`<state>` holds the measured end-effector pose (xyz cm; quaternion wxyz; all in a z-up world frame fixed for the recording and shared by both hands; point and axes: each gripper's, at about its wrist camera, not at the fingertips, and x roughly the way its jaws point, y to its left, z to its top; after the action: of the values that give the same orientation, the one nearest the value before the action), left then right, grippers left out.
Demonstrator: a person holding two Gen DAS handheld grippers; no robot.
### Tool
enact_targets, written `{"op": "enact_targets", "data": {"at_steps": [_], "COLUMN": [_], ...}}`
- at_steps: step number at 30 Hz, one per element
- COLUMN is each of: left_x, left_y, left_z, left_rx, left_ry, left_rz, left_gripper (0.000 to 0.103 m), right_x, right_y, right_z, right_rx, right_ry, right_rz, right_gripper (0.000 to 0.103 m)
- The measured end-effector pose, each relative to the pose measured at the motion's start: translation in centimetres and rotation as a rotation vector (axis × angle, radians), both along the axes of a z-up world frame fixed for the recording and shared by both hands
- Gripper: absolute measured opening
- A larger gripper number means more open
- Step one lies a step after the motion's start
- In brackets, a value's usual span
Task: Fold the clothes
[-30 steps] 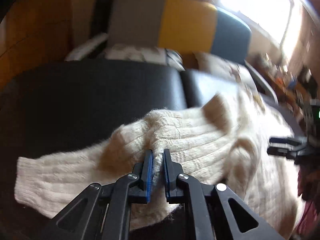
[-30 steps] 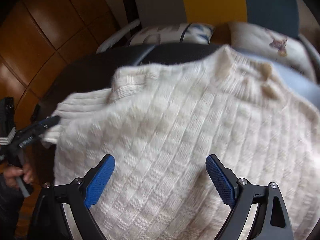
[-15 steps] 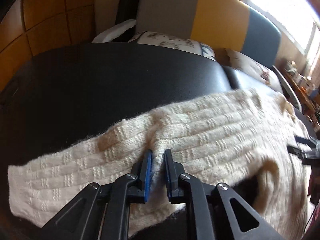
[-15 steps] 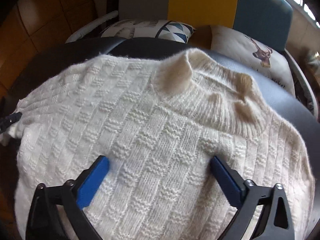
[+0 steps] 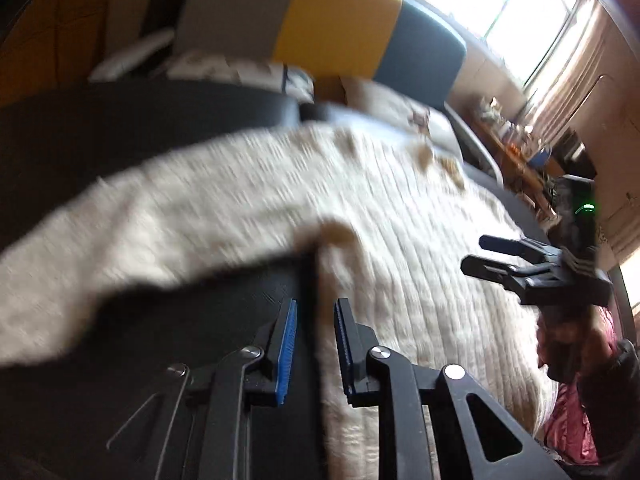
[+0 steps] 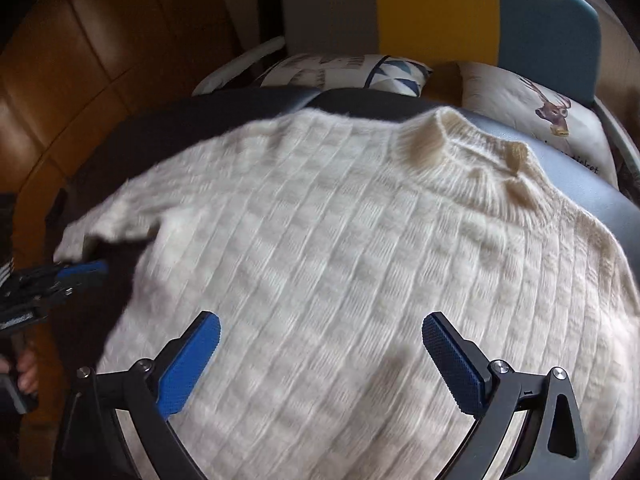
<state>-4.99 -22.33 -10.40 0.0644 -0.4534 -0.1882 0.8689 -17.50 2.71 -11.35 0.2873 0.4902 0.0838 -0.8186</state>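
The dark padded table (image 6: 592,208) carries the cream chunky-knit sweater (image 6: 340,248), spread flat with its collar on the far side of the right tongs (image 6: 320,354). These hover above its body, blue pads wide apart and holding nothing. The left tongs (image 5: 314,344) pinched the sleeve (image 5: 160,216) half a second ago; now the pads stand slightly apart with nothing between them and the sleeve lies stretched out beyond them. So the garment seems laid out, no fold visible. Blur hides the cuff.
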Motion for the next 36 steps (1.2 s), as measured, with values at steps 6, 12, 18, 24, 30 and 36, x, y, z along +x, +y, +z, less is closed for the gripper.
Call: {"op": "enact_targets", "data": {"at_steps": [6, 12, 18, 24, 30, 36], "left_x": [-2.2, -4.0, -6.0, -4.1, 0.3, 4.2], "left_y": [2.1, 4.3, 4.3, 3.5, 5.3, 8.5], "left_z": [-2.1, -3.2, -3.4, -1.2, 0.4, 0.2], "left_rx": [0.02, -0.162, -0.133, -0.128, -0.093, -0.086], "left_ry": [-0.064, -0.085, -0.099, -0.078, -0.029, -0.03], "left_rz": [-0.004, 0.063, 0.106, 0.145, 0.046, -0.033], "left_gripper": [0.025, 0.007, 0.013, 0.019, 0.019, 0.019], "right_x": [2.1, 0.3, -1.9, -1.1, 5.0, 11.4], "right_y": [1.4, 4.6, 5.6, 7.1, 12.0, 17.9], "right_z": [-1.2, -3.1, -3.3, -1.4, 0.9, 0.4], "right_rx": [0.086, 0.103, 0.106, 0.023, -0.095, -0.156], "right_ry": [0.026, 0.013, 0.021, -0.003, -0.012, -0.078], "right_rz": [-0.033, -0.136, -0.174, -0.147, -0.191, -0.27], "right_gripper": [0.103, 0.103, 0.103, 0.103, 0.103, 0.103]}}
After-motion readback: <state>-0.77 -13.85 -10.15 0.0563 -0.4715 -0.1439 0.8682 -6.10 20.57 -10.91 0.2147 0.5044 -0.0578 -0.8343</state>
